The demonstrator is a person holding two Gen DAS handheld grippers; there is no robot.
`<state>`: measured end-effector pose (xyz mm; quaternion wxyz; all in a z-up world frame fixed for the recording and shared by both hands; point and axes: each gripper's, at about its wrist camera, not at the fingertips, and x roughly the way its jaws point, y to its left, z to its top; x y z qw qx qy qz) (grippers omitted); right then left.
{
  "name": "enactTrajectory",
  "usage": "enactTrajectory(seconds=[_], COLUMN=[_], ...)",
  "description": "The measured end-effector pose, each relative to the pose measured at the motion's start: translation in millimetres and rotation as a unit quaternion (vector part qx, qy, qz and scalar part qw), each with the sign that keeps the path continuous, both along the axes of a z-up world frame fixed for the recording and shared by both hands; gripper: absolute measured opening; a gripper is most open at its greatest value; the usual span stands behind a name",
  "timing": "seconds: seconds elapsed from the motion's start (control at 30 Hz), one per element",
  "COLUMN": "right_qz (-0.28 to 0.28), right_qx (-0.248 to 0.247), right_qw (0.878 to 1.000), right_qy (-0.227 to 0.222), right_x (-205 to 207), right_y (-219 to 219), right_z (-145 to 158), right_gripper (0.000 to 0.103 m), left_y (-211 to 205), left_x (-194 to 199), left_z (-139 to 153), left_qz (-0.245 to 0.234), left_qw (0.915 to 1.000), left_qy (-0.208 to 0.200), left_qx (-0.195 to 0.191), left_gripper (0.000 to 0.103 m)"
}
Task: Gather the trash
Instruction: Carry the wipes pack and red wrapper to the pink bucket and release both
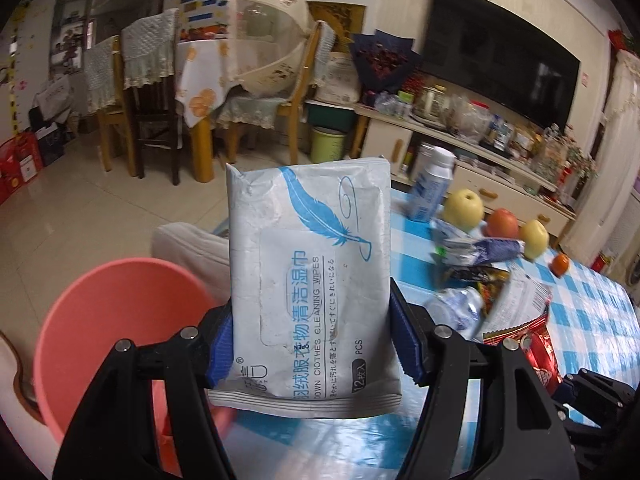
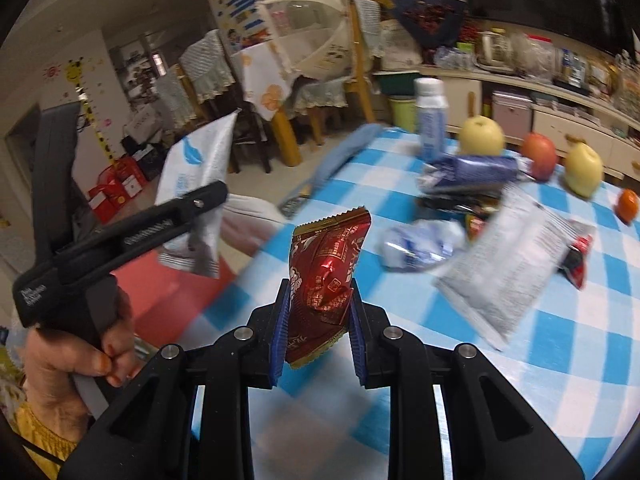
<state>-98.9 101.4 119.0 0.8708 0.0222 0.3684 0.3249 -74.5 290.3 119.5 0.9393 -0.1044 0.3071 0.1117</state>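
My left gripper (image 1: 312, 344) is shut on a white wet-wipes pack (image 1: 308, 280) with a blue feather print, held upright above the table's edge. A pink bin (image 1: 108, 340) stands low at the left of it. My right gripper (image 2: 318, 328) is shut on a red foil snack wrapper (image 2: 326, 276), lifted over the blue-and-white checked table (image 2: 540, 360). In the right wrist view the left gripper (image 2: 192, 216) shows at the left with the wipes pack (image 2: 196, 184), a hand (image 2: 76, 364) around its handle. Several wrappers remain on the table: a grey-white packet (image 2: 508, 264), a crumpled clear wrapper (image 2: 420, 244) and a dark blue one (image 2: 472, 172).
A white bottle (image 2: 430, 120), two yellow fruits (image 2: 480, 136), a red apple (image 2: 540, 156) and a small orange (image 2: 627, 204) stand at the table's far side. Beyond are dining chairs (image 1: 148, 92), a green bin (image 1: 327, 144), a cluttered TV cabinet (image 1: 480, 148) and tiled floor (image 1: 80, 216).
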Motion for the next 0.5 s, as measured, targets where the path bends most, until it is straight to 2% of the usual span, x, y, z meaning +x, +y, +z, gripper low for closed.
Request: enactTrajectory(seconds=[0.27, 0.5], right_qz=[0.094, 0.148], right_qx=[0.004, -0.020], right_qw=[0.995, 0.989], right_qy=[-0.016, -0.020], right_x=[-17, -28], right_y=[100, 173], right_z=[19, 10], right_gripper=[0.028, 0.028], left_y=[78, 136], left_x=[-30, -53], left_z=[7, 1], left_qz=[0.099, 0.175], left_qw=[0.9951, 0.9844], left_qy=[-0.002, 0.014], left_qx=[-0.002, -0.008], left_gripper=[0.066, 0.067])
